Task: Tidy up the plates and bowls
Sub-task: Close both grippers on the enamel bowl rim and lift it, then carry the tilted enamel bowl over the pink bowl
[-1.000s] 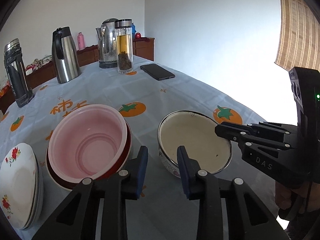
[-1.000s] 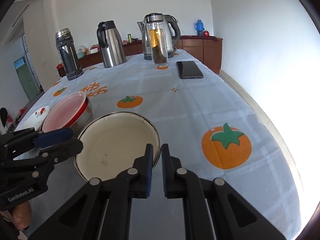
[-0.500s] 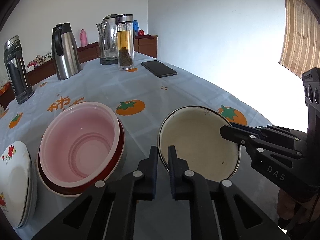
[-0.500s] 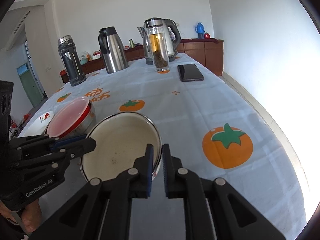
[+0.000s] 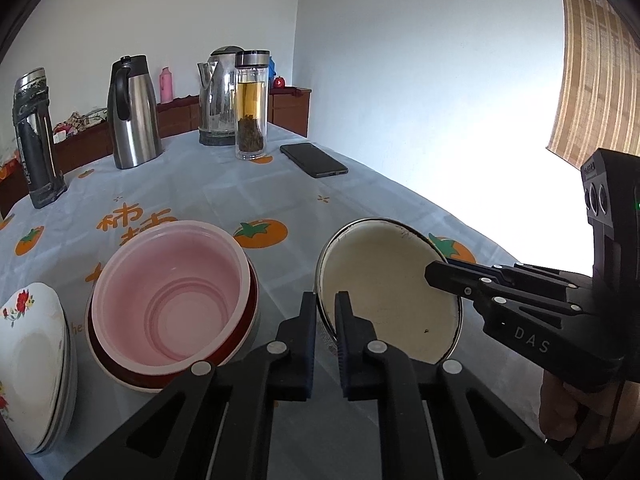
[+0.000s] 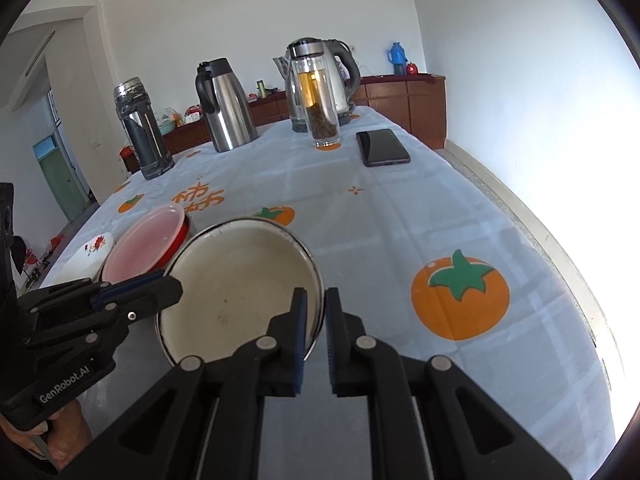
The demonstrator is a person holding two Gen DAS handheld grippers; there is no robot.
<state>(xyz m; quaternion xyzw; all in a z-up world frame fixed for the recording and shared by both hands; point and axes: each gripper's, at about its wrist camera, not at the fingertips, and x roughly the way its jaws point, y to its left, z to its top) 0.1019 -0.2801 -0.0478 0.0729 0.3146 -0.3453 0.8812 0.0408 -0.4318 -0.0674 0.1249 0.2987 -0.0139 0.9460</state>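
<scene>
Left gripper (image 5: 323, 304) & right gripper (image 6: 316, 302) each clamped on opposite rims of cream enamel bowl (image 5: 384, 288), beside pink bowl (image 5: 172, 296) on surface (image 6: 400, 220).

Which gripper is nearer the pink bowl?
Left. The left gripper grips the cream bowl's rim beside the pink bowl; the right gripper grips the far rim.

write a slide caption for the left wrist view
Both grippers clamp opposite rims of the cream enamel bowl beside the pink bowl.
</scene>
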